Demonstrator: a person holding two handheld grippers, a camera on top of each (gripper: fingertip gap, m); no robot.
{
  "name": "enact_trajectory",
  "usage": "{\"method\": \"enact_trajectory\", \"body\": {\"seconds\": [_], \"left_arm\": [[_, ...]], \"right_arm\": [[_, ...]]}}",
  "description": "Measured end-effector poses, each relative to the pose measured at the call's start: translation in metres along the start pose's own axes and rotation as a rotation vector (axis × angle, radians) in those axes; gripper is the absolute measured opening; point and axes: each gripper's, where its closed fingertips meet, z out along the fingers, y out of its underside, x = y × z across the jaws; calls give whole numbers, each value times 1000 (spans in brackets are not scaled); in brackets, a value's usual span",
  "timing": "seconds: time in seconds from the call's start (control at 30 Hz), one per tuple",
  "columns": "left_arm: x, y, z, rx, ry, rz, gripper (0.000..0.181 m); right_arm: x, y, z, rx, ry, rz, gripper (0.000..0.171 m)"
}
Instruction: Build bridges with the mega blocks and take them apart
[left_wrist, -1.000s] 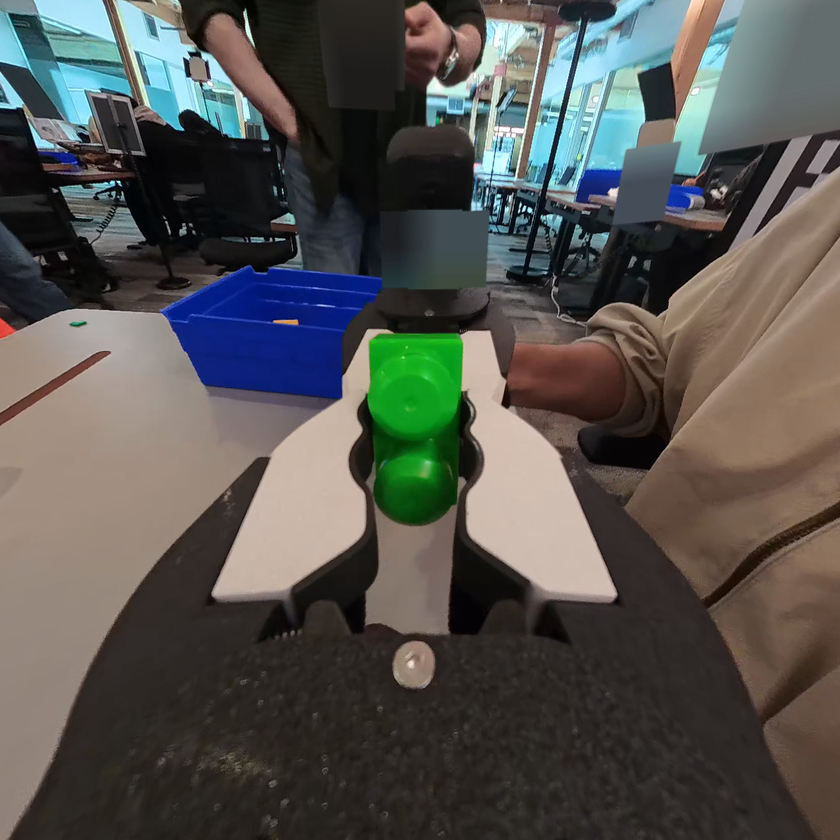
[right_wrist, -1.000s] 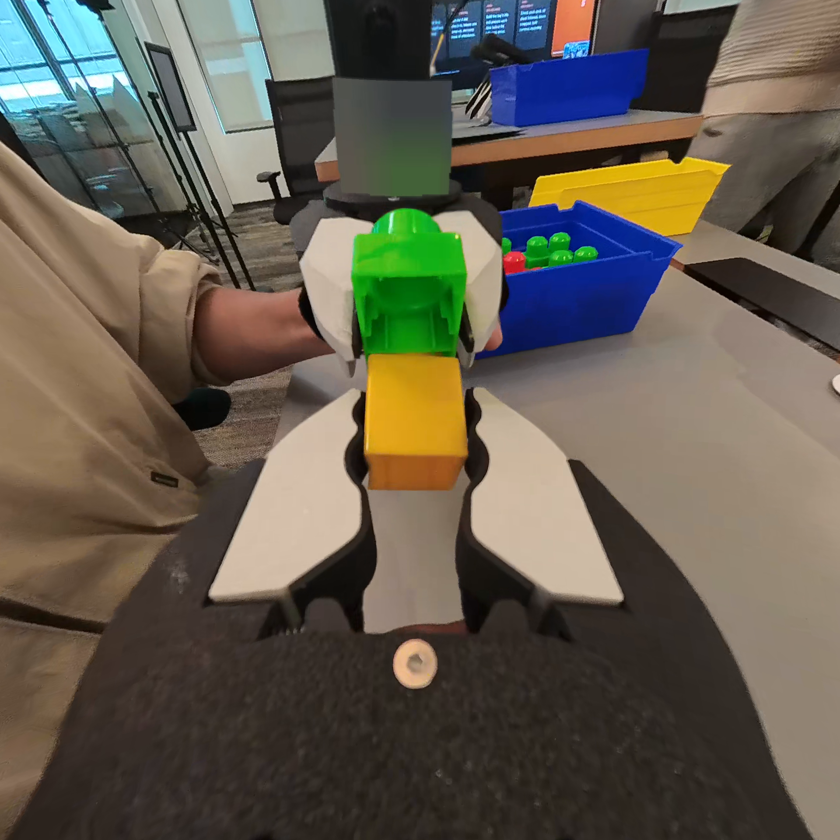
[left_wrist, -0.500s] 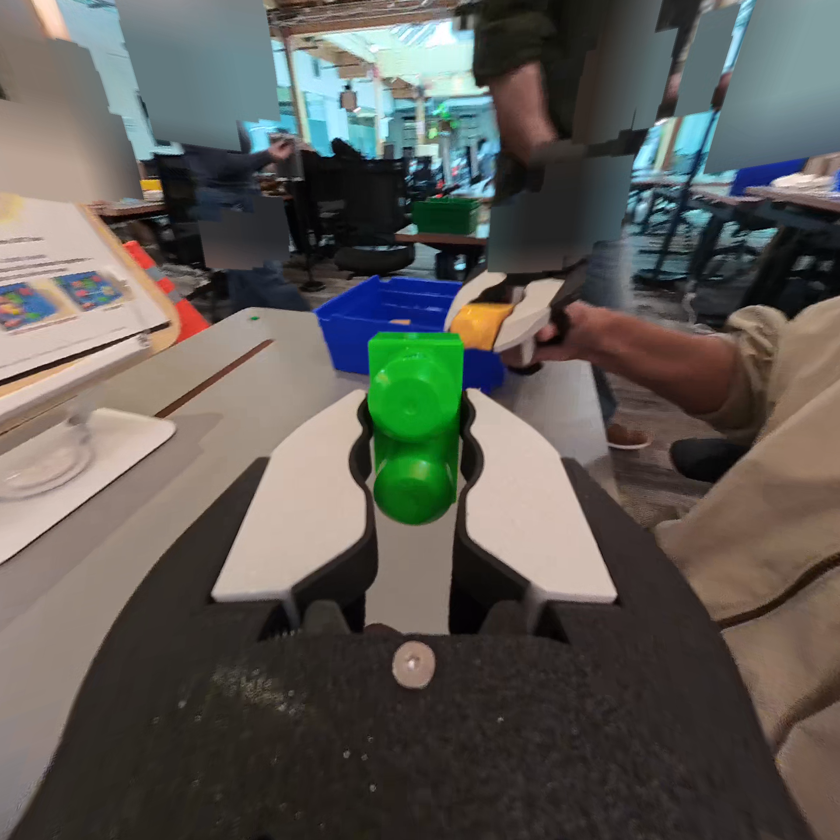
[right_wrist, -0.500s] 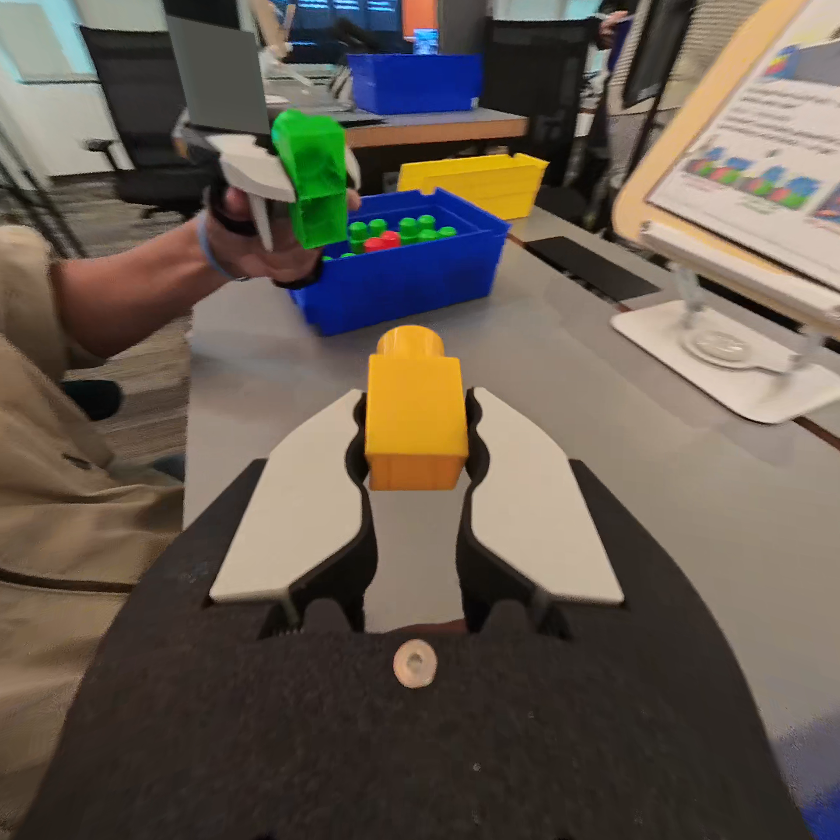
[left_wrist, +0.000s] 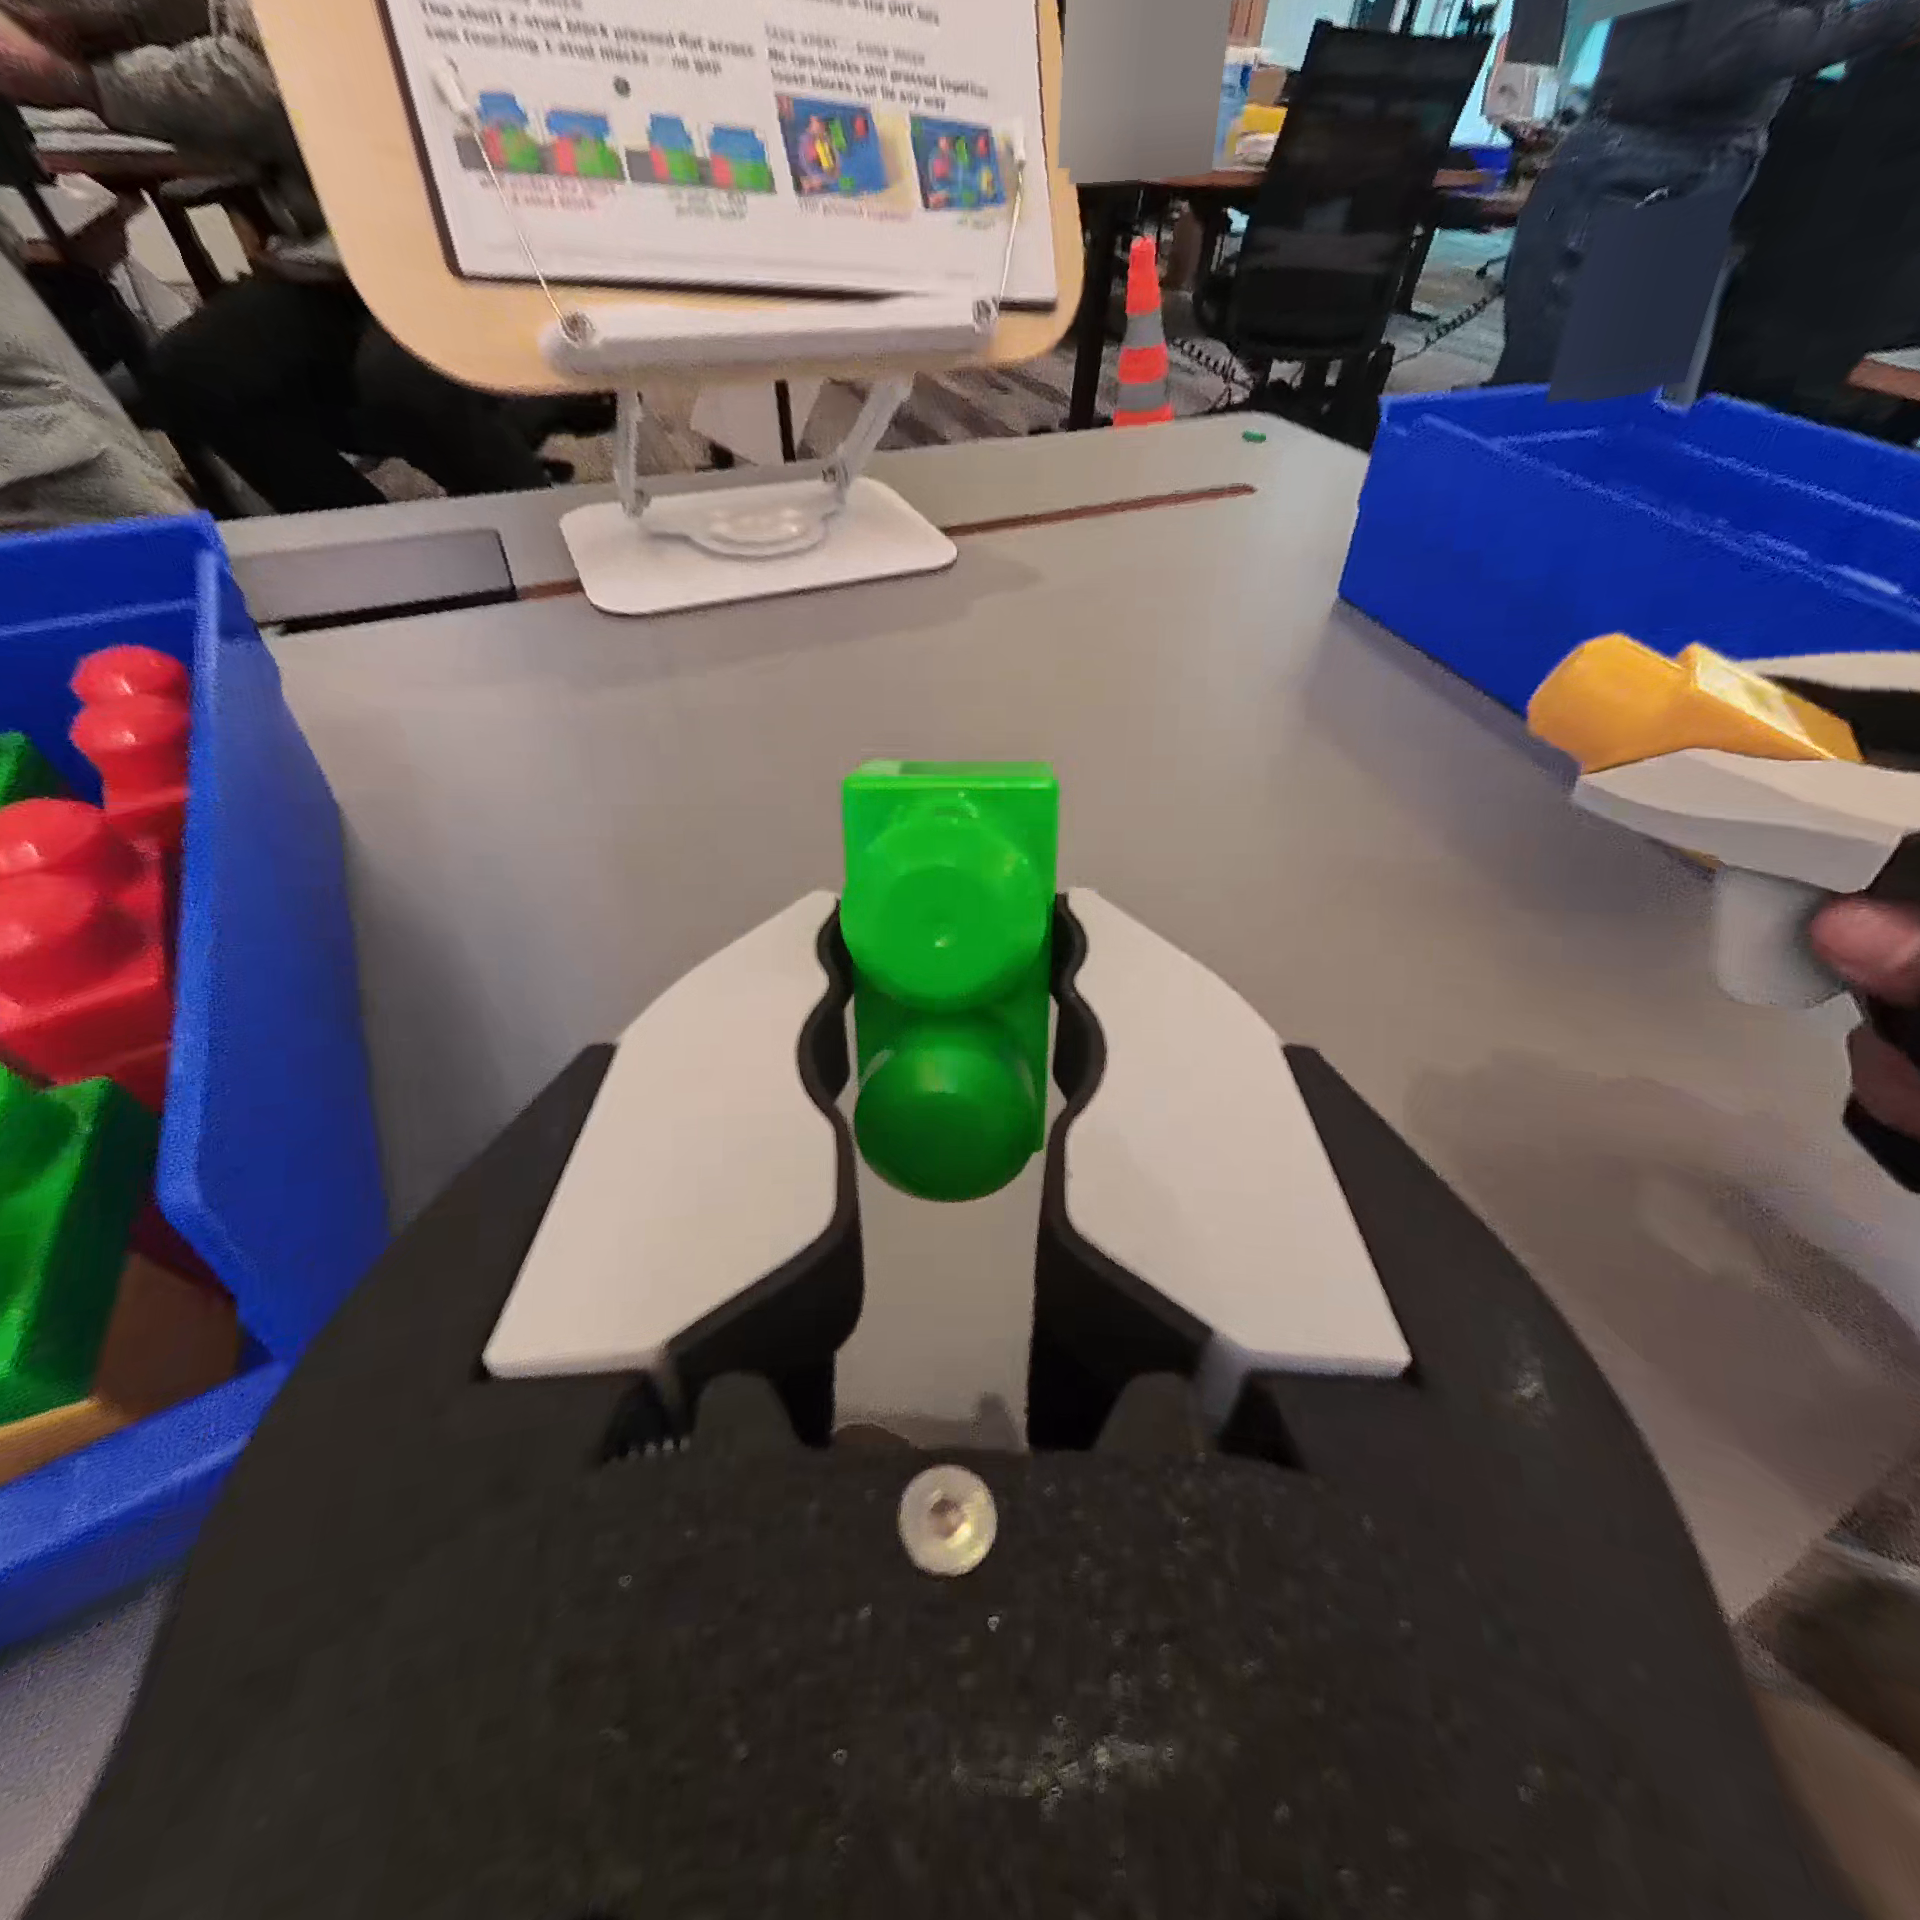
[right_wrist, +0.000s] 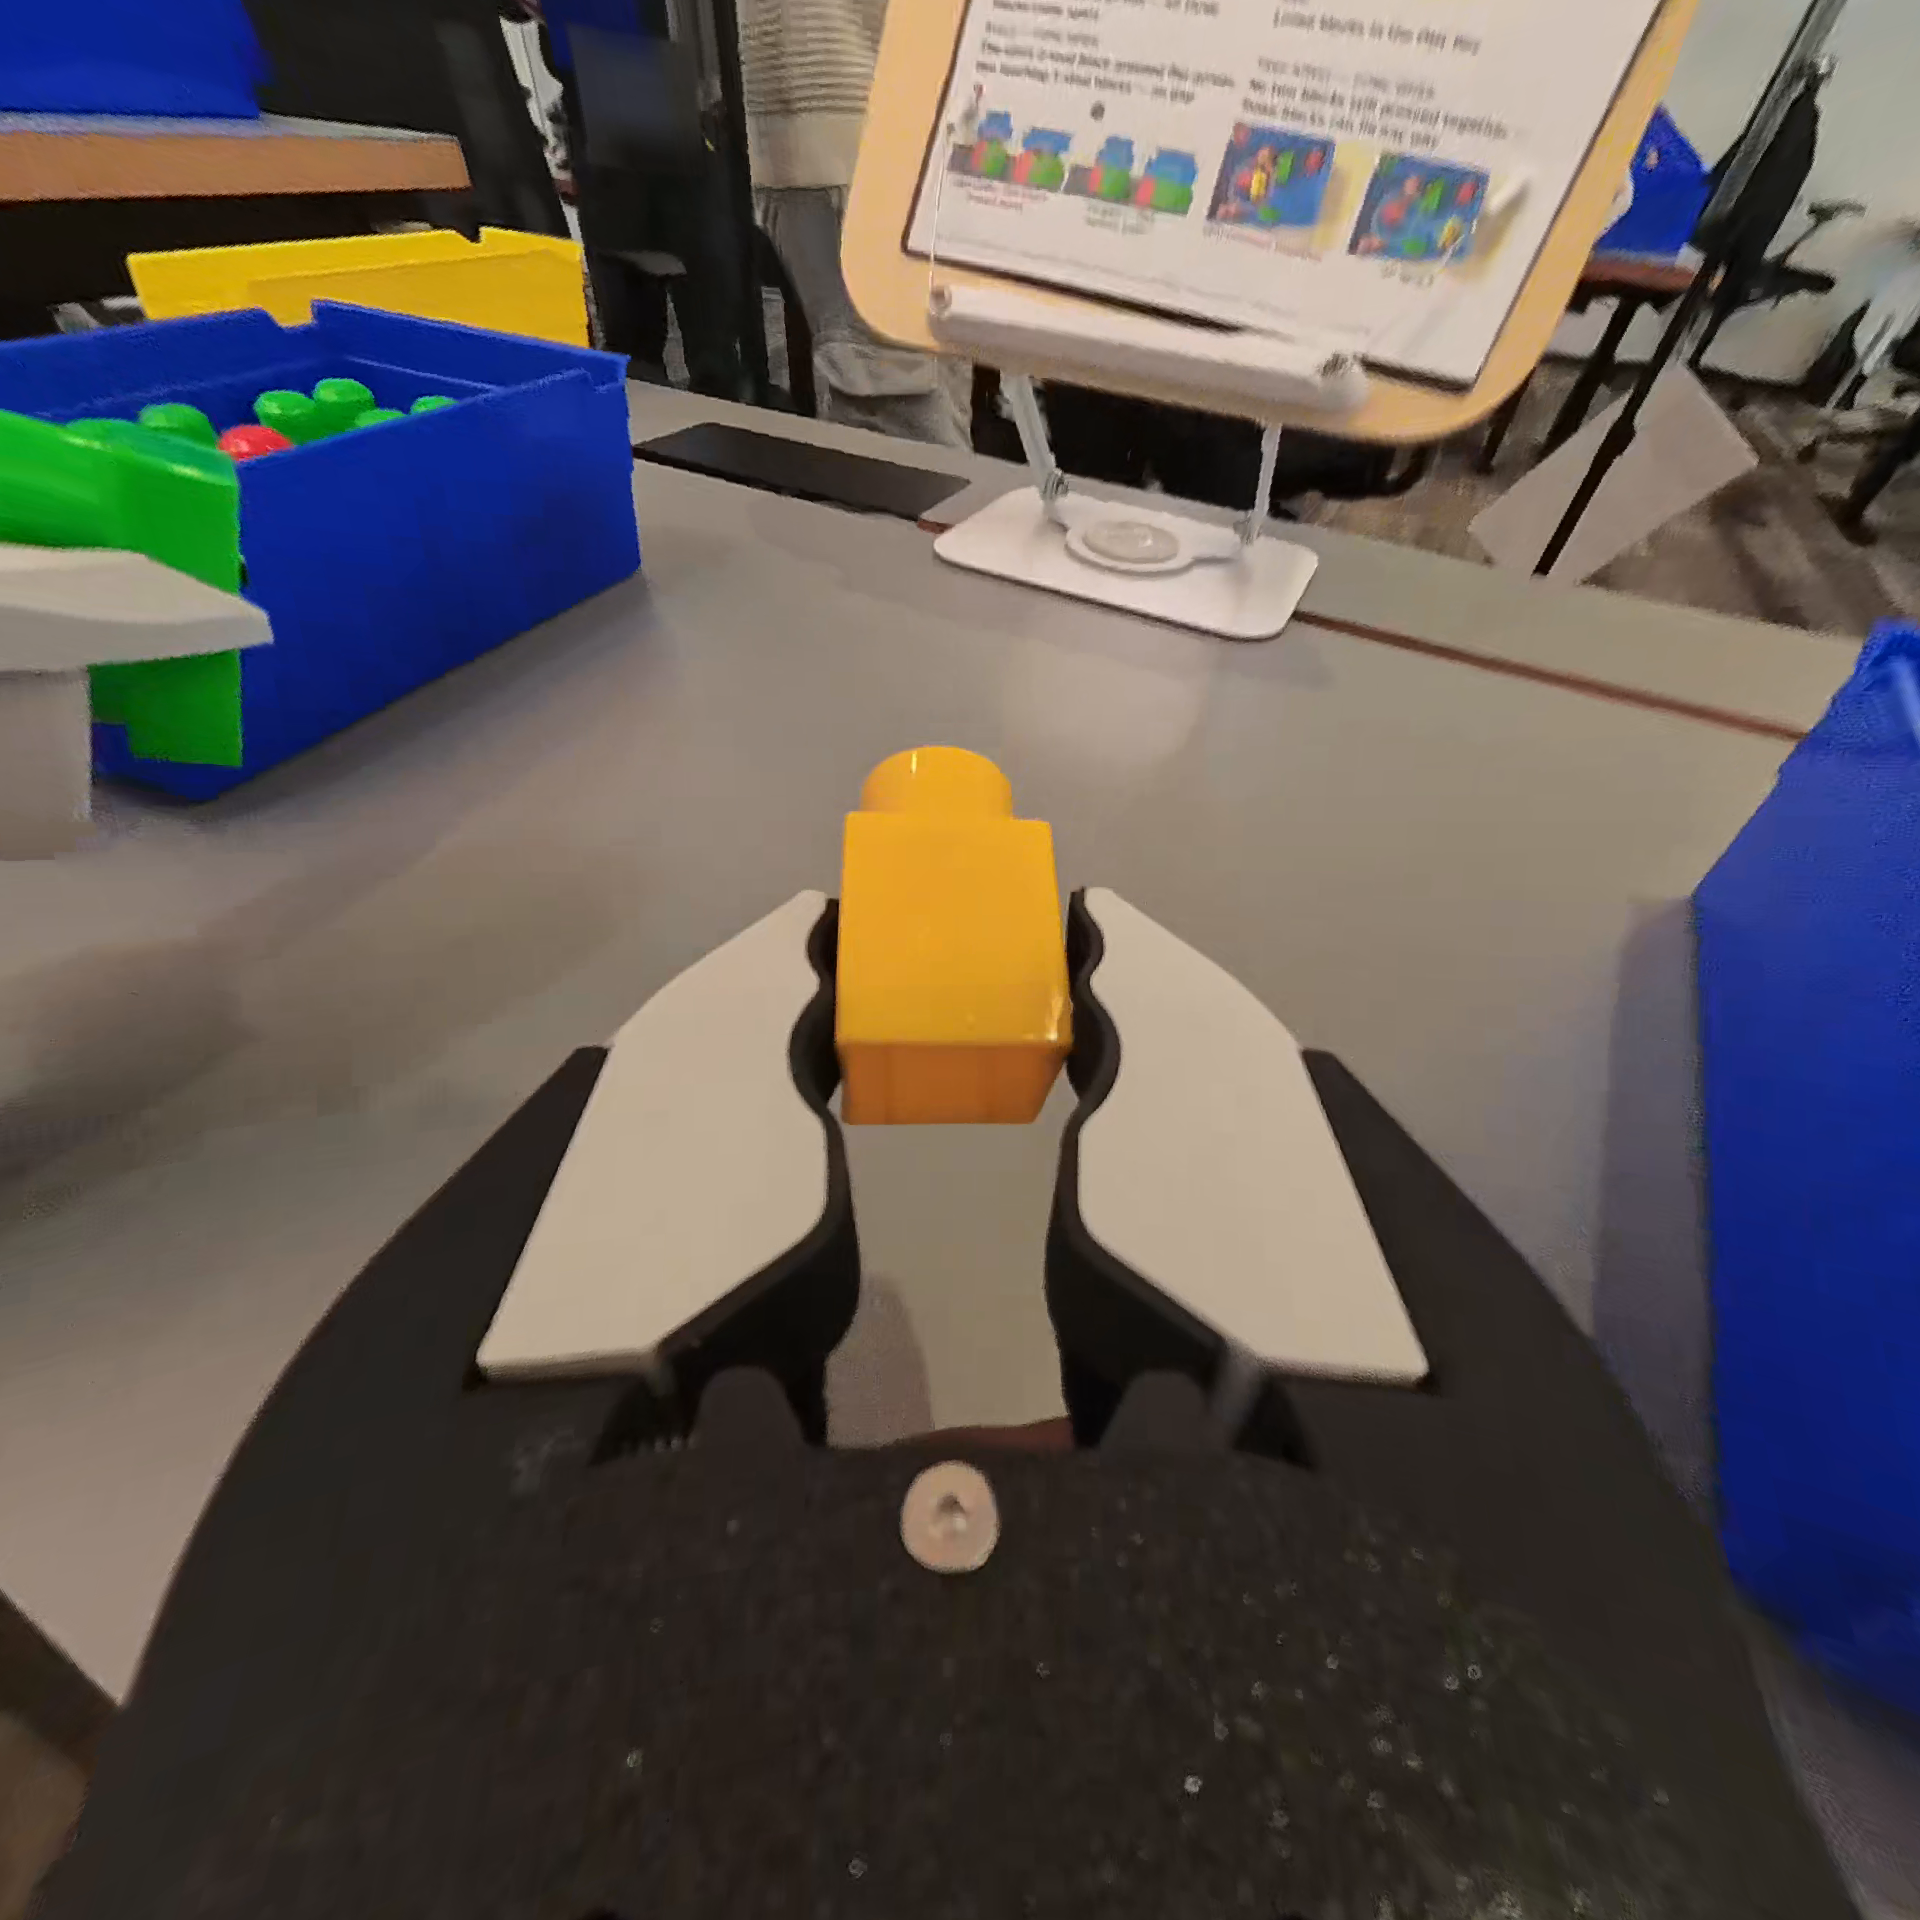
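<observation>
Left wrist view puts the left gripper (left_wrist: 948, 997) at the centre of the frame, its white fingers (left_wrist: 717, 1122) clamped on a green block (left_wrist: 943, 977) with two studs facing the camera. Below it lies the bare grey counter (left_wrist: 644, 790). At the left edge a blue bin (left_wrist: 260, 935) holds red blocks (left_wrist: 83, 883) and green blocks (left_wrist: 52, 1226) heaped together. At the upper right stands a second blue bin (left_wrist: 1621, 540); what it holds cannot be seen. In front of that bin, at the right edge, the right gripper (left_wrist: 1704, 769) comes in sideways with an orange block (left_wrist: 1652, 707) pinched between its fingers, a person's hand (left_wrist: 1881, 956) behind it. At the top centre a tilted board with a printed sheet (left_wrist: 727, 135) rests on a white stand (left_wrist: 758, 540) on the counter's far side, with an orange traffic cone (left_wrist: 1143, 343) on the floor beyond.

Right wrist view shows the right gripper (right_wrist: 951, 987) mid-frame, fingers (right_wrist: 1226, 1122) closed tight on the orange block (right_wrist: 951, 966), its single stud pointing away from the camera and the block held above the counter (right_wrist: 1351, 790). At the left edge the left gripper's finger (right_wrist: 125, 613) and its green block (right_wrist: 177, 623) appear just in front of the filled blue bin (right_wrist: 436, 540), with a yellow bin (right_wrist: 416, 281) behind. The other blue bin's wall (right_wrist: 1818, 1195) fills the right edge. The two held blocks are well apart.
</observation>
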Motion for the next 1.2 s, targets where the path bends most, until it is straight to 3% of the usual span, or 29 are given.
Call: {"method": "enact_trajectory", "body": {"seconds": [0.2, 0.27, 0.4, 0.5, 0.63, 0.73, 0.9, 1.13, 1.2], "left_arm": [[9, 4, 0, -10, 47, 17, 36], [12, 6, 1, -14, 61, 21, 36], [21, 8, 3, -19, 96, 18, 36], [26, 10, 4, -32, 126, 8, 36], [29, 8, 3, -30, 140, 12, 36], [28, 7, 2, -28, 139, 14, 36], [25, 8, 2, -29, 138, 11, 36], [27, 11, 3, -37, 150, 14, 36], [26, 12, 4, -44, 153, 12, 36]], "right_arm": [[25, -7, -14, -9, 64, 12, 41], [65, -28, -28, 9, 161, -13, 41], [186, -56, -49, -49, 359, 13, 41], [276, -27, -41, -236, 442, 59, 41], [340, 32, -20, -453, 464, 156, 42], [354, 75, -10, -617, 460, 204, 42], [364, 107, -6, -724, 519, 195, 42], [365, 112, -4, -719, 526, 184, 42], [362, 101, -5, -681, 525, 175, 57]]}}
